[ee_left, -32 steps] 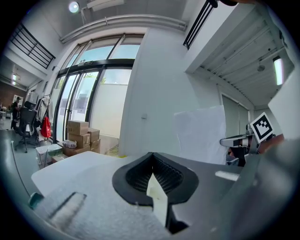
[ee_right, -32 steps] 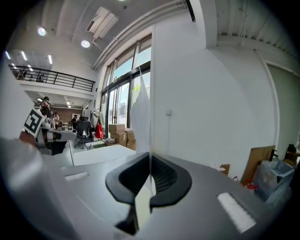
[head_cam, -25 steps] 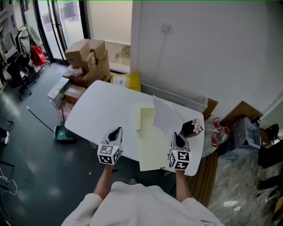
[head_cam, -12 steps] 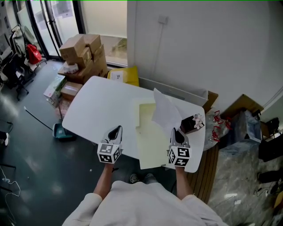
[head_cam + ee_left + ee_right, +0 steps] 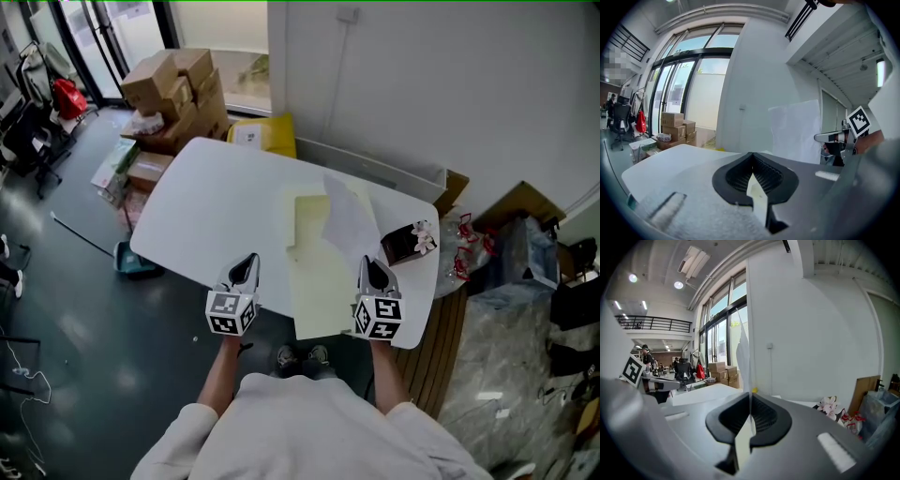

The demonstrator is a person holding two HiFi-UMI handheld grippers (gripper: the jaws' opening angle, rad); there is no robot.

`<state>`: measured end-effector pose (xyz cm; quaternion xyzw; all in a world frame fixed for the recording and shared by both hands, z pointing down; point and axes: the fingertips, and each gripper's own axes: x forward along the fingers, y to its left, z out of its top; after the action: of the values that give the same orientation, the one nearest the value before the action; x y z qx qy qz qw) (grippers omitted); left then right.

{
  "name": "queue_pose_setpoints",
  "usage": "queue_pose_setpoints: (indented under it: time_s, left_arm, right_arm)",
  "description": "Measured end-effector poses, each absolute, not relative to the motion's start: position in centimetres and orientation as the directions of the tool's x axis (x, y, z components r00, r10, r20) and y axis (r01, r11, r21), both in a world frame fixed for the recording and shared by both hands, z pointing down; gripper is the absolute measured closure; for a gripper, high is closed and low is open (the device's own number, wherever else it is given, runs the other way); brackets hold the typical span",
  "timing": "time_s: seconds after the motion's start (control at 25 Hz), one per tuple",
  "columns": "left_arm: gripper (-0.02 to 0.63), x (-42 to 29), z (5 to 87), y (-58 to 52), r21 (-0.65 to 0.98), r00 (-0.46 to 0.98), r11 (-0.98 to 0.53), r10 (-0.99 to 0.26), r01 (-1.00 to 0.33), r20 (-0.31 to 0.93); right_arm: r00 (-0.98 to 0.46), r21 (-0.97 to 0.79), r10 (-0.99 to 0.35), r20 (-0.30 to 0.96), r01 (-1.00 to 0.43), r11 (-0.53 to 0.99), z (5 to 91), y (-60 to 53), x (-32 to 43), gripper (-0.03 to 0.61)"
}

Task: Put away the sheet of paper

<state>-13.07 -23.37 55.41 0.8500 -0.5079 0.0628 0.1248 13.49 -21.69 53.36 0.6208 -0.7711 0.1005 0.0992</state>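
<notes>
A white sheet of paper (image 5: 349,220) stands up from the table, its near corner pinched in my right gripper (image 5: 375,270), which is shut on it. In the right gripper view the sheet's edge (image 5: 743,352) rises straight from the closed jaws of that gripper (image 5: 750,398). Under and left of the sheet a pale yellow folder (image 5: 317,277) lies flat on the table. My left gripper (image 5: 247,266) hovers at the table's near edge, left of the folder, shut and holding nothing. The left gripper view shows its jaws (image 5: 752,157) meeting, the sheet (image 5: 794,131) off to the right.
The white table (image 5: 216,211) stands against a white wall. A dark box with pink flowers (image 5: 408,242) sits at its right end. Cardboard boxes (image 5: 183,94) and a yellow bag (image 5: 264,136) lie on the floor beyond; clutter lies on the floor to the right (image 5: 511,272).
The head view has shifted a little. The right gripper keeps hold of the sheet in much the same place, and the left gripper has sunk slightly at the table's near edge.
</notes>
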Motion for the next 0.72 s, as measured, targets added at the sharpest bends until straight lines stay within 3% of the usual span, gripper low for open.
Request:
queue_pose_setpoints:
  time_s: [0.72]
  left_arm:
    - [0.609, -11.1, 59.6, -22.2, 0.195, 0.488, -0.448, -0.819, -0.872, 0.3]
  right_arm:
    - [-0.234, -0.118, -0.911, 0.34, -0.971, 0.206, 57.0, -21.5, 13.4, 0.577]
